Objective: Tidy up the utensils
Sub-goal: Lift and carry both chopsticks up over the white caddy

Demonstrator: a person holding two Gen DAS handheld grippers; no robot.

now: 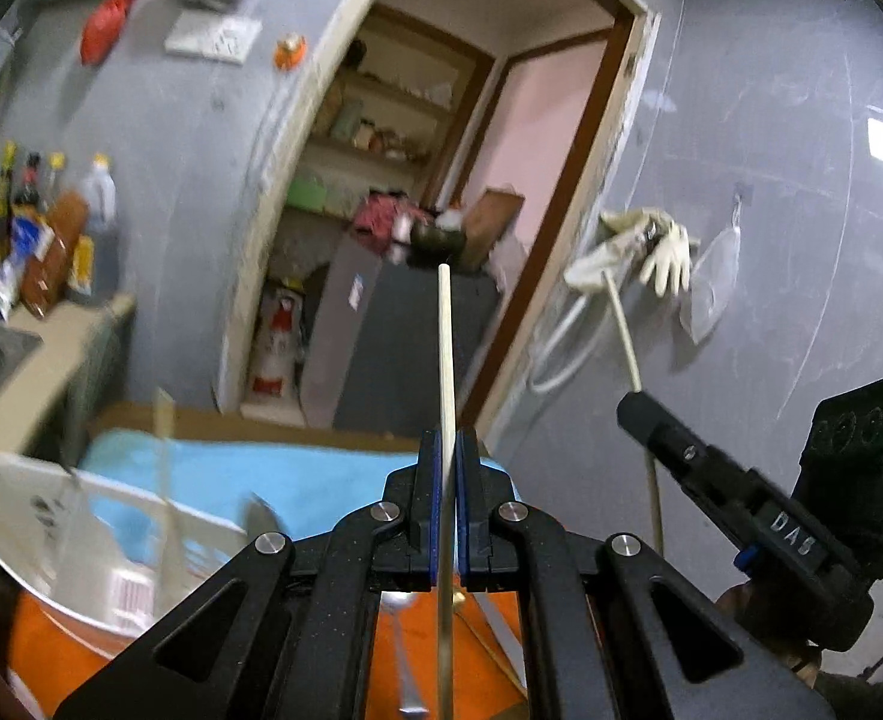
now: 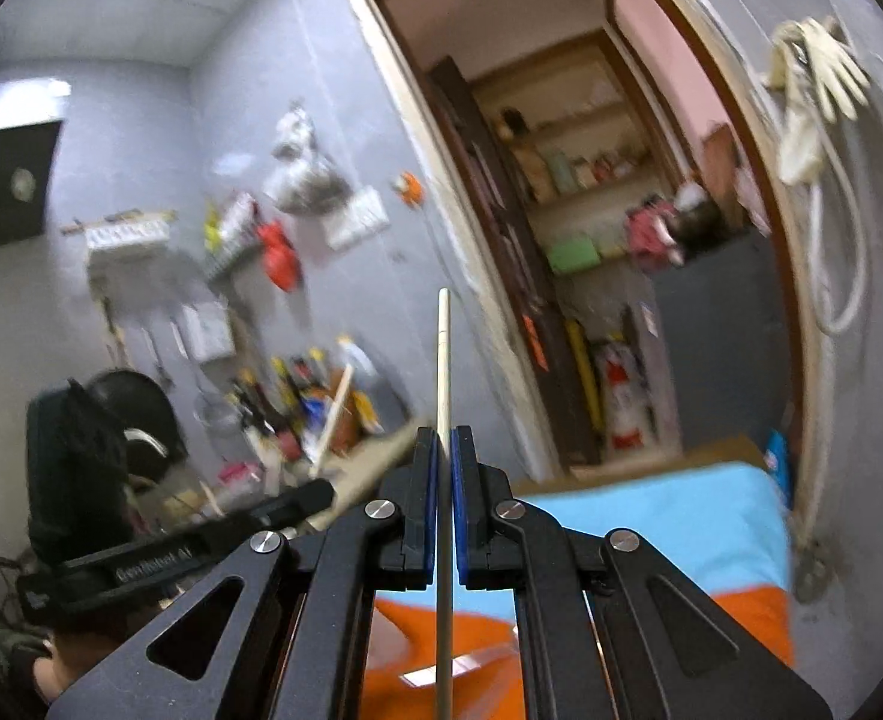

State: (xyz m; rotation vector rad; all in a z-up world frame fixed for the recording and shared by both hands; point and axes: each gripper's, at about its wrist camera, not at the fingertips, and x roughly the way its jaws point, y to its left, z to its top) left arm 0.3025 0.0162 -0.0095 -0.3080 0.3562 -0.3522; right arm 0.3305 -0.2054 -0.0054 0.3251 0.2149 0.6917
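My left gripper (image 1: 448,438) is shut on a pale wooden chopstick (image 1: 446,360) that stands upright between the blue pads. My right gripper (image 2: 443,435) is shut on a second chopstick (image 2: 442,354), also upright. The right gripper (image 1: 636,405) shows in the left wrist view at the right, with its chopstick (image 1: 624,330) sticking up. The left gripper (image 2: 321,489) shows at the lower left of the right wrist view. A white utensil holder (image 1: 39,540) with sticks in it stands at lower left. A metal spoon (image 1: 402,642) and a knife (image 1: 264,519) lie below on orange and blue cloth.
A counter (image 1: 51,360) with a sink and sauce bottles (image 1: 33,240) is at the left. An open doorway (image 1: 441,180) with shelves is ahead. Gloves (image 1: 651,252) hang on the grey wall at right. A blue cloth (image 2: 651,522) covers a box below.
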